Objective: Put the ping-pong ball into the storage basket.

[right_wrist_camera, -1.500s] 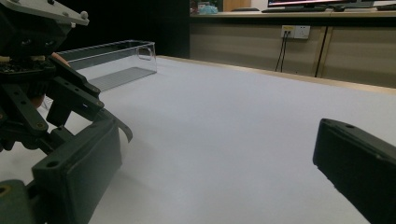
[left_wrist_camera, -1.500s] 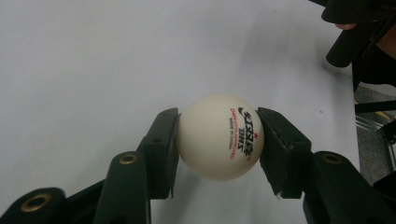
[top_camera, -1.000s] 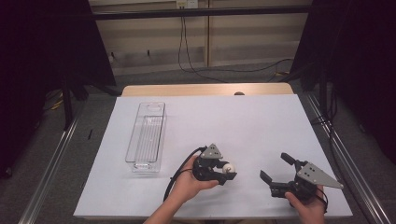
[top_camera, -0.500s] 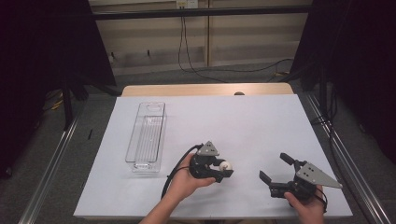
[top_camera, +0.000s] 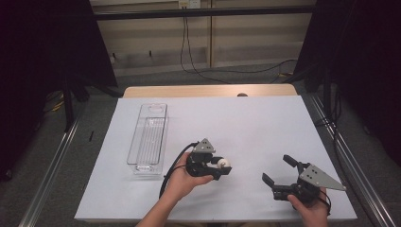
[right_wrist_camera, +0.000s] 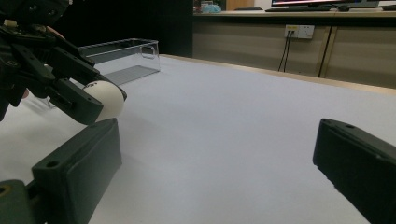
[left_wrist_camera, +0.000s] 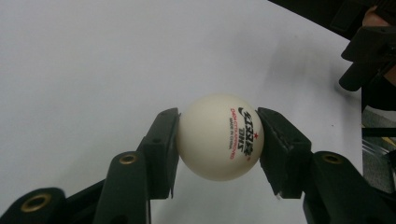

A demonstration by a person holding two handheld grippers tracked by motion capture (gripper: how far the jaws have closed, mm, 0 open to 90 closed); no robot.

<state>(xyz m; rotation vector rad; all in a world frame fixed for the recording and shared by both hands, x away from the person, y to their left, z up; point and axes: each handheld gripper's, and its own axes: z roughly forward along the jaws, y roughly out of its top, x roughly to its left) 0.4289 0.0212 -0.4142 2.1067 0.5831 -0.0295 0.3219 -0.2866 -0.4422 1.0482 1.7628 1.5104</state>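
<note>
The left gripper (left_wrist_camera: 219,140) has its two black jaws closed against the sides of a white table-tennis ball (left_wrist_camera: 219,137), which sits squarely between the pads with its printed logo facing the camera; the grip looks firm and centred. In the high view the same gripper (top_camera: 222,166) sits low over the white table cover (top_camera: 265,127), near the front edge and pointing toward the person's right. Compared with the frames of a second and half a second ago, the change is slight: the left hand (top_camera: 182,179) has drifted a little toward the clear plastic bin (top_camera: 149,139), while the ball stays clamped and the jaws have not altered their spacing. The right gripper (top_camera: 283,174) holds its position well to the right, jaws spread wide with nothing between them. The bin lies apart from the ball, to the left and slightly farther up the table, and appears empty. Judged from this, the pick is complete and the carry toward the bin appears to be only beginning; the transfer and the release over the bin remain outstanding. A round, smooth ball may slip if the grip loosens in transit.
</note>
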